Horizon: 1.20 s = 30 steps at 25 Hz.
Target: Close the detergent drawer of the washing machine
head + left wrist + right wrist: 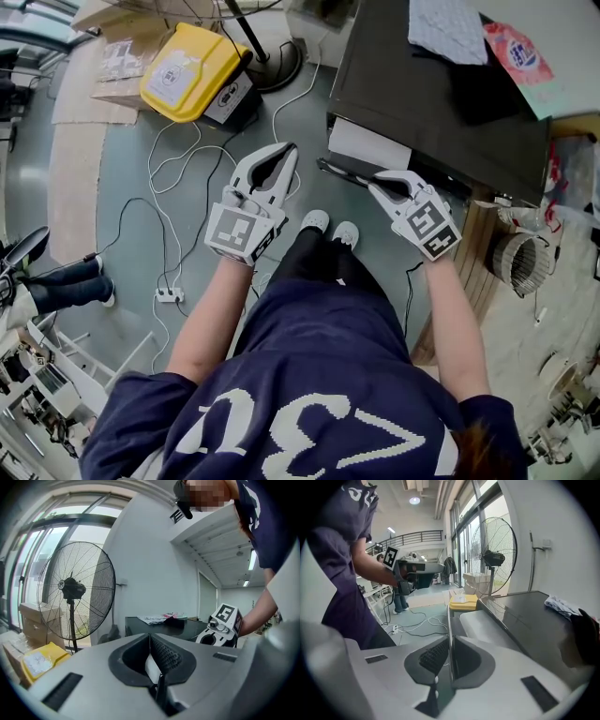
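Black washing machine [441,103], white detergent drawer [367,147]; yellow box [192,70]; pale grey left gripper [289,150] and right gripper [375,180], black-and-white square markers; navy shirt [319,356], white numerals

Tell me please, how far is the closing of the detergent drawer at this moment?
Done: the right gripper has its jaws closed on the front panel of the detergent drawer. In hand: the closing itself; the drawer stands out from the washing machine. Left: slide it in until flush. The left gripper is shut and empty, away from the machine.

Washing machine top [441,103]: dark, glossy, smooth. Detergent drawer [367,145]: pale matt plastic. Cloth [448,28]: textured, matt.
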Motion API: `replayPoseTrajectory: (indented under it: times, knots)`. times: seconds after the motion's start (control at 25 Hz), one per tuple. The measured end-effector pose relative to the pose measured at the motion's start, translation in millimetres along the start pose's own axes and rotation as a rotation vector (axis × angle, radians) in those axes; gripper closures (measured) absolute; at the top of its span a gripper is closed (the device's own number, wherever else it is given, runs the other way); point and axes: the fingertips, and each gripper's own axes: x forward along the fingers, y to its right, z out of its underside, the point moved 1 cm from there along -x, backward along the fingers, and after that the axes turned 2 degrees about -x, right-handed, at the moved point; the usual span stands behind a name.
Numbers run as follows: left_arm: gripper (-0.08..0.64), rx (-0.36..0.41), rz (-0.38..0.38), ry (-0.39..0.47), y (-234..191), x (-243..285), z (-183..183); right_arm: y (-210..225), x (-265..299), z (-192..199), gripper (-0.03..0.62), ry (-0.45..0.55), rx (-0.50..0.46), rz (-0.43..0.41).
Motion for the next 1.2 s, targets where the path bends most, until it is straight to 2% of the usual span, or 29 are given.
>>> replayPoseTrajectory:
  times: [1.2]
  knots:
    - [0.535, 0.003, -0.026, -0.001, -9.3, 1.1, -3.3, 44.8, 6.5, -9.0, 0.531, 0.005, -0.048, 0.060]
